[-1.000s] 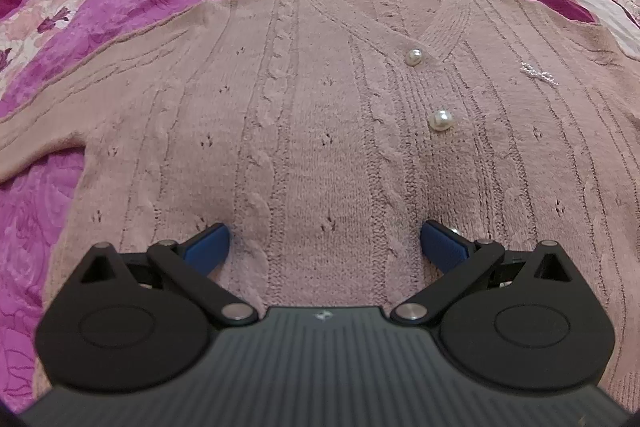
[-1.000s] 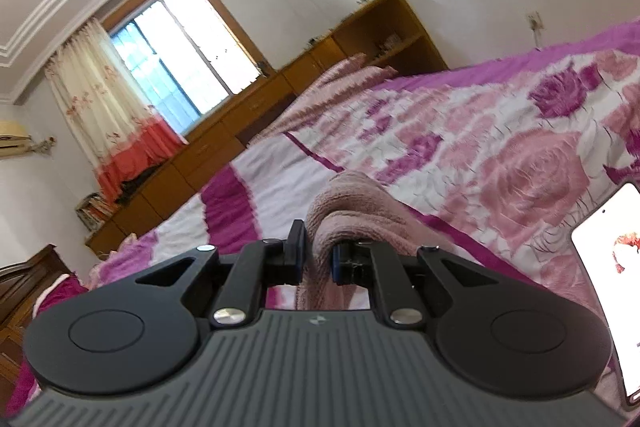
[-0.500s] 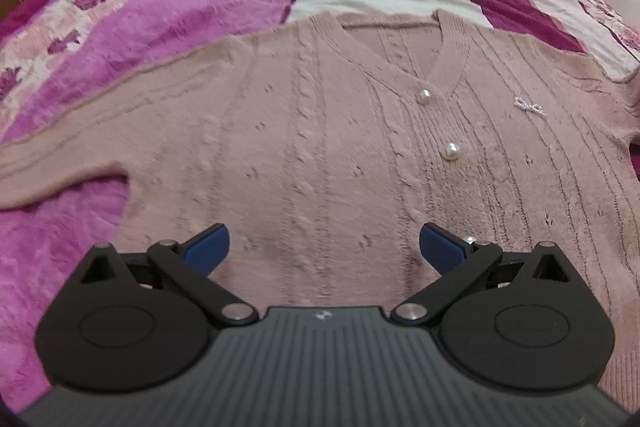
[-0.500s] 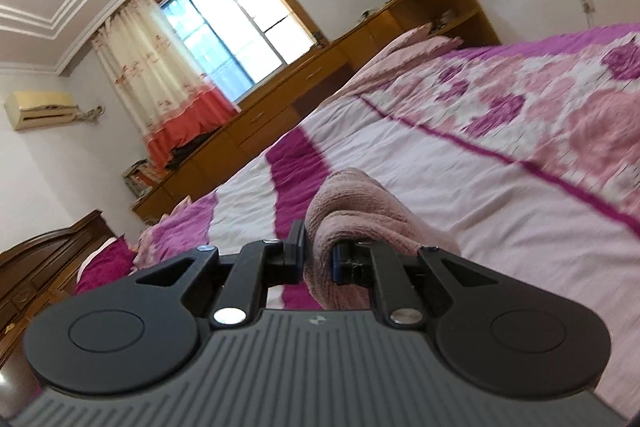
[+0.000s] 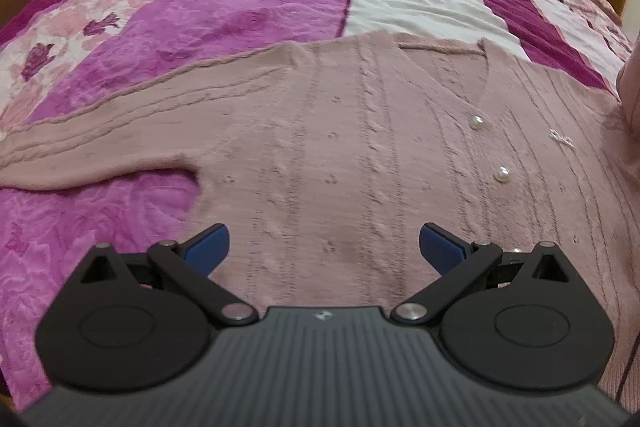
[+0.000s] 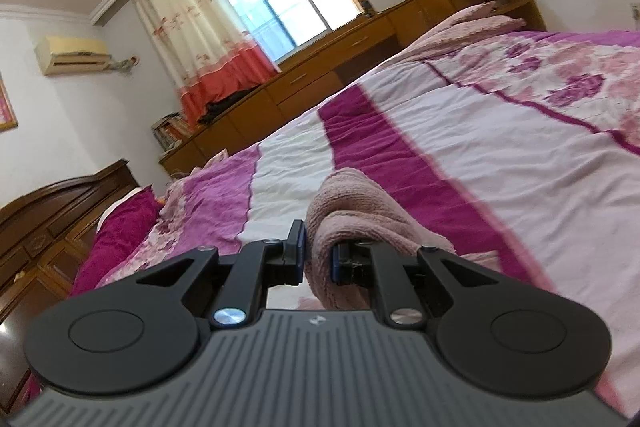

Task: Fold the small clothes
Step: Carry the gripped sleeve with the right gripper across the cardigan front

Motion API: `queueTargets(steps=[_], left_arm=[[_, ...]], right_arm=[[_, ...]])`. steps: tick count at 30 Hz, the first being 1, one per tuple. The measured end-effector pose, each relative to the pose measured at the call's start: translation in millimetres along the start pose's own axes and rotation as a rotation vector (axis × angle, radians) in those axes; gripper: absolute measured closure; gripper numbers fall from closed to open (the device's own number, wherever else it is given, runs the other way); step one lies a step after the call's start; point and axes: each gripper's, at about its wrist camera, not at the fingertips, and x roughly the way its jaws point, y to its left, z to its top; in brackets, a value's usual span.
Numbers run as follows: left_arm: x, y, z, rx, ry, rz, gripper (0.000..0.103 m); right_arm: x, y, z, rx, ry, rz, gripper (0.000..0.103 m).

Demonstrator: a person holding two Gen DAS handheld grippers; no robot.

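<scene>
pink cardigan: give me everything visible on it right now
The pink cardigan is a dusty-pink cable knit, V-necked, with two pearl buttons and a small glittery motif. It lies front up, spread flat on the bedspread, one sleeve stretched left. The left gripper hovers open above it. The right gripper is shut on a bunched fold, lifted off the bed.

1. No readable text, numbers or brand names in either view.
2. Small white logo mark on each tongs' grey housing (image 5: 322, 315): a symbol only, no letters.
3. Pale embroidered motif on the cardigan (image 5: 561, 139): illegible.
</scene>
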Motion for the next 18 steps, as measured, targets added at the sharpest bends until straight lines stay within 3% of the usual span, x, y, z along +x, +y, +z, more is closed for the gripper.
queueTargets(steps=[11, 18], left_arm=[[-0.5, 34.1, -5.2, -0.08, 0.005, 0.042, 0.0], [10.6, 39.4, -9.9, -0.09, 0.032, 0.043, 0.0]], right_arm=[[49.5, 80.1, -60.7, -0.07, 0.138, 0.119, 0.09], [76.2, 113.2, -122.6, -0.178, 0.244, 0.123, 0.09]])
